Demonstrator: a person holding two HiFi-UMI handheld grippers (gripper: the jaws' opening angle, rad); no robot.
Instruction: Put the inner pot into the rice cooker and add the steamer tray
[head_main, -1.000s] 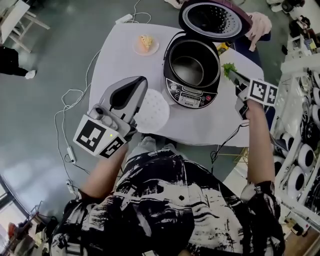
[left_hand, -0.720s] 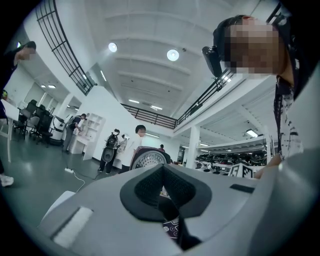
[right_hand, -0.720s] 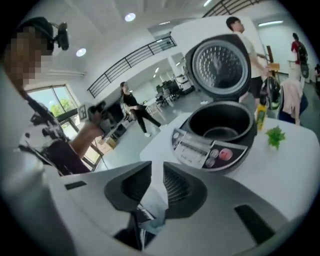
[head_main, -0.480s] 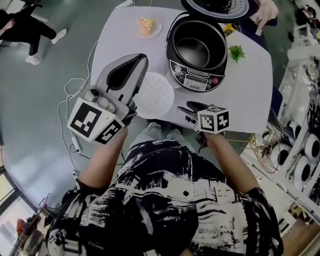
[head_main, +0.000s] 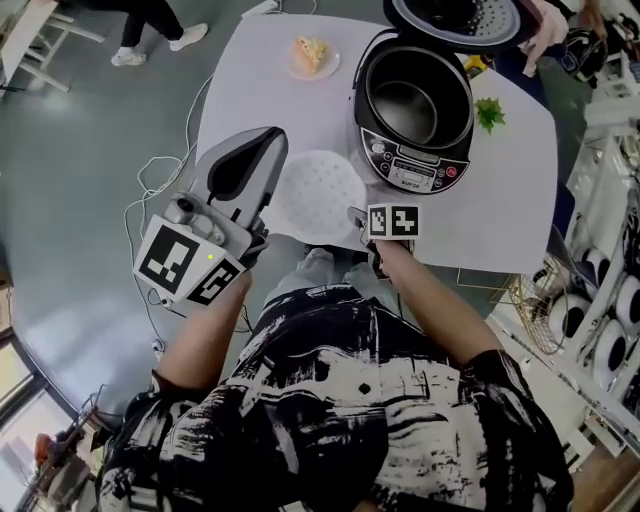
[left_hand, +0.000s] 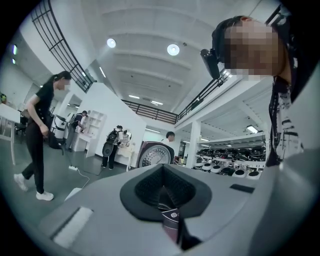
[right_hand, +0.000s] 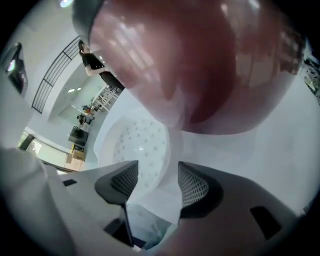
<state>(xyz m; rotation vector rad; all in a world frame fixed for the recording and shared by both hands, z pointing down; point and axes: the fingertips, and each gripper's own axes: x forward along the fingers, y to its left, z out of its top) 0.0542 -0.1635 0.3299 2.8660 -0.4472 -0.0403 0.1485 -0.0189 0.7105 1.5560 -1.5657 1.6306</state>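
The steamer tray (head_main: 318, 190), a white perforated disc, lay flat on the white table (head_main: 250, 90), just in front of the rice cooker (head_main: 412, 172) and not yet in it. The dark inner pot (head_main: 410, 100) already sat down inside the cooker, whose lid (head_main: 455, 15) stood tipped back, leaving the mouth open from above.

The right gripper (head_main: 354, 215) was low at the tray's near edge, beside the cooker's control panel, with its jaws apart and gripping nothing. The left gripper (head_main: 278, 162) was held up on the tray's other side, its jaws pressed together and empty.

Farther back on the table were a small plate with food (head_main: 312, 58) and a green sprig (head_main: 490, 112) to the cooker's right. Cables (head_main: 165, 180) trailed across the floor at the left, and shelves of appliances (head_main: 610, 290) stood at the right.

The right gripper view brought out what the head view could not. The tray (right_hand: 137, 145) showed its rows of holes, its rim curving into the gap ahead of the spread jaws of the right gripper (right_hand: 156, 170), and the cooker's glossy maroon side (right_hand: 200, 65) loomed overhead. The left gripper view looked past the closed pads of the left gripper (left_hand: 162, 182) to the lid's perforated face (left_hand: 154, 156). Beyond it were a person walking (left_hand: 37, 135) and others standing.
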